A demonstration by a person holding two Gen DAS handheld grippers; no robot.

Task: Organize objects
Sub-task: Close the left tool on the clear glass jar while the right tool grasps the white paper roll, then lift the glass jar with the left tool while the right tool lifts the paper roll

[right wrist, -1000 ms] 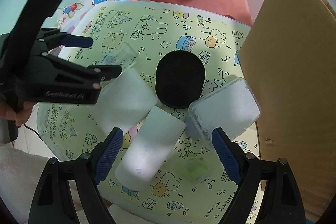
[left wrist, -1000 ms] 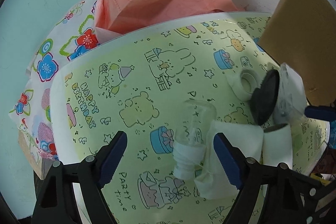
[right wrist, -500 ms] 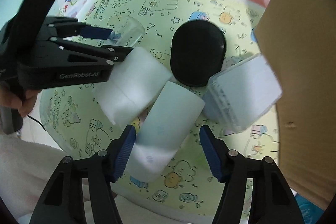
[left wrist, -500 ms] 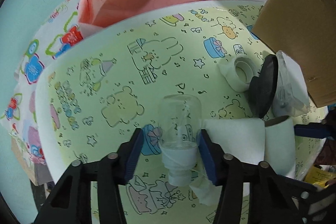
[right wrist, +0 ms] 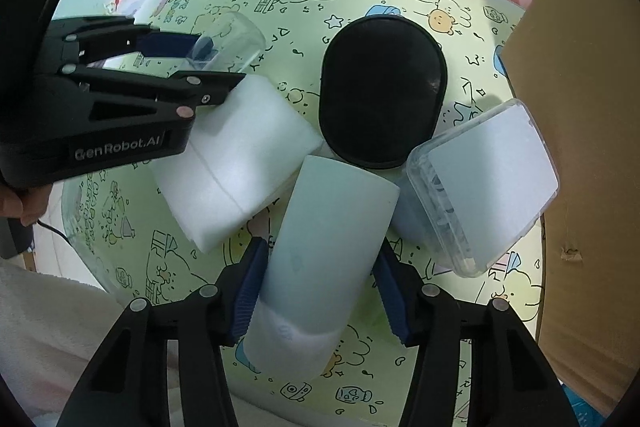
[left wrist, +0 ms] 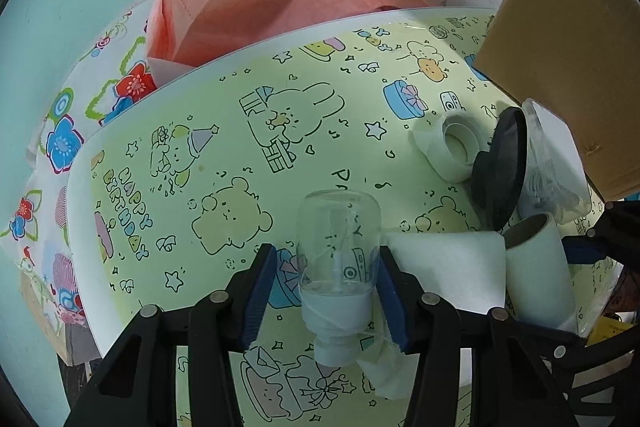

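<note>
Seen only from the left wrist: a white ring-shaped cap (left wrist: pixel 452 151) lying well ahead and to the right of the left gripper (left wrist: pixel 326 291), beside the on-edge black oval lid (left wrist: pixel 500 167). Seen only from the right wrist: the flat top of that lid, the whole clear plastic box (right wrist: pixel 488 195) tilted just ahead-right of the right gripper (right wrist: pixel 320 291), and a person's hand (right wrist: pixel 18 203) behind the left tool.

Left fingers (left wrist: pixel 262 291) narrowing on a clear glass bottle (left wrist: pixel 338 267) with a white pump neck, lying on the cartoon-printed surface (left wrist: pixel 240 155); right pad against the glass, left pad close beside it, contact there unclear. White foam block (left wrist: pixel 444 267) just right of the right finger.

Right fingers (right wrist: pixel 248 291) closing around a pale cylinder (right wrist: pixel 324 259) lying lengthwise between them, both pads at its sides.
</note>
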